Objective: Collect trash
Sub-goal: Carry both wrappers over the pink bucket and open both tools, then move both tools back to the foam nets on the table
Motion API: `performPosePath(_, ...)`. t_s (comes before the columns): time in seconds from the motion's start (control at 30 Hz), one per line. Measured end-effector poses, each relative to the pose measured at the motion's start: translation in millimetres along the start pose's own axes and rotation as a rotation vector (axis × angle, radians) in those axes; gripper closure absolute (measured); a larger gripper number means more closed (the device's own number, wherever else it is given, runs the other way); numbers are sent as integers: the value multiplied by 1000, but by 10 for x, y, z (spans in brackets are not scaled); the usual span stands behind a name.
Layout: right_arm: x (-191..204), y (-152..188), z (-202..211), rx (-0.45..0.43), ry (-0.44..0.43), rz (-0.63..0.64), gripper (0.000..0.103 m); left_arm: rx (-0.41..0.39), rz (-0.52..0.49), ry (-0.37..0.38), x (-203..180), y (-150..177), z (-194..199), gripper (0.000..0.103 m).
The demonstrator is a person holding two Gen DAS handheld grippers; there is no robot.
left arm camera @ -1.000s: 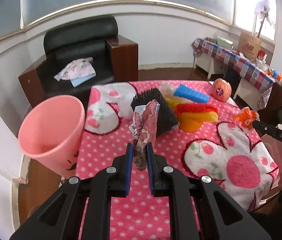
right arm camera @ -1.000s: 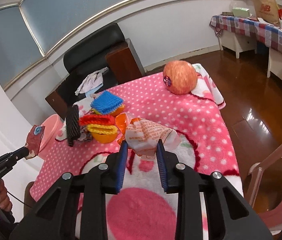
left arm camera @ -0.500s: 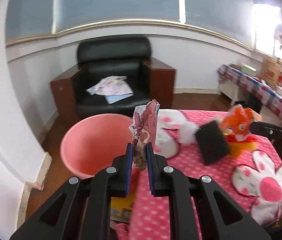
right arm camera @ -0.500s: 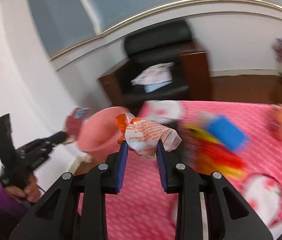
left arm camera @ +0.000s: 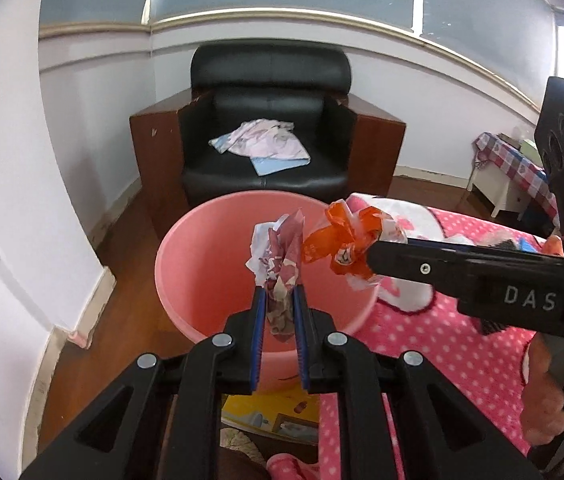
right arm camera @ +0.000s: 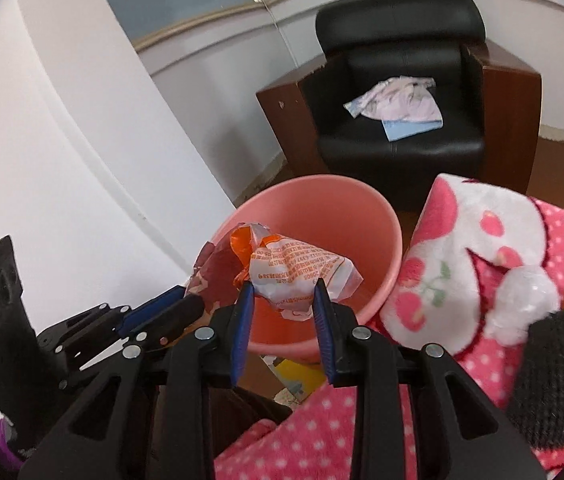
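The left claw [left arm camera: 278, 300] pinches a crumpled red-and-white wrapper [left arm camera: 278, 256] over the pink bin [left arm camera: 186, 264], its jaws just easing apart. The right claw [right arm camera: 283, 286] grips a white-and-orange wrapper [right arm camera: 297, 268] there too, also loosening. Only the left view shows a hand [left arm camera: 541, 396].

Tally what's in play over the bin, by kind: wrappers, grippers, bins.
Wrappers: 2 — red wrapper, orange wrapper
Grippers: 2 — left gripper, right gripper
Bins: 1 — bin
Total: 5
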State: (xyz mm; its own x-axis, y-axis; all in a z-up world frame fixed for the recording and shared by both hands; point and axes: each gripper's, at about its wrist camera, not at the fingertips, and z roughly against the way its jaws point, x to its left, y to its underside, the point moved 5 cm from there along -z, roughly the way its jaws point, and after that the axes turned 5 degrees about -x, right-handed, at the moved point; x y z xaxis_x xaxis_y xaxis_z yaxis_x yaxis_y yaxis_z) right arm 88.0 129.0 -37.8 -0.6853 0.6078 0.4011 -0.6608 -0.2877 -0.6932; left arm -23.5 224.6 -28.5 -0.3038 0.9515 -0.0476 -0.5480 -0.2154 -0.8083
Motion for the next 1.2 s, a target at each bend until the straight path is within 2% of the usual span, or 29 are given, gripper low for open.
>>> performPosePath(0.07, -36, 2, -118, 25, 17, -1, 69, 13, 20, -6, 64, 7, -97, 87)
performPosePath(0.1, -59, 5, -165, 36, 22, -6, 64, 13, 27, -6, 67, 0, -106, 84)
performPosePath(0.13, -72, 5, -198, 41, 23, -14, 58, 12, 35, 1, 86, -6, -117, 81)
performPosePath(0.2, -96, 22, -226, 44, 12, -28, 54, 3, 37, 5, 97, -23, -117, 72)
performPosePath(0.33, -102, 61, -156, 36, 5, -42, 53, -15, 44, 9, 86, -29, -26, 69)
performPosePath(0.43, -58, 119, 20, 15, 15, -6, 53, -31, 46, 14, 47, -30, 53, 62)
performPosePath(0.57, -49, 241, 300, -9, 49, 45, 53, -44, 40, 36, -91, -42, 138, 58)
performPosePath(0.9, -353, 795, 1172, -68, 182, 37, 53, -52, -4, 141, -769, 22, 337, 56)
performPosePath(1.03, -467, 1029, 1342, -63, 208, -2, 53, -31, -4, 167, -1065, 106, 342, 56)
performPosePath(1.2, -588, 1090, 1598, -109, 211, -34, 53, 2, -44, 192, -1434, 207, 325, 56)
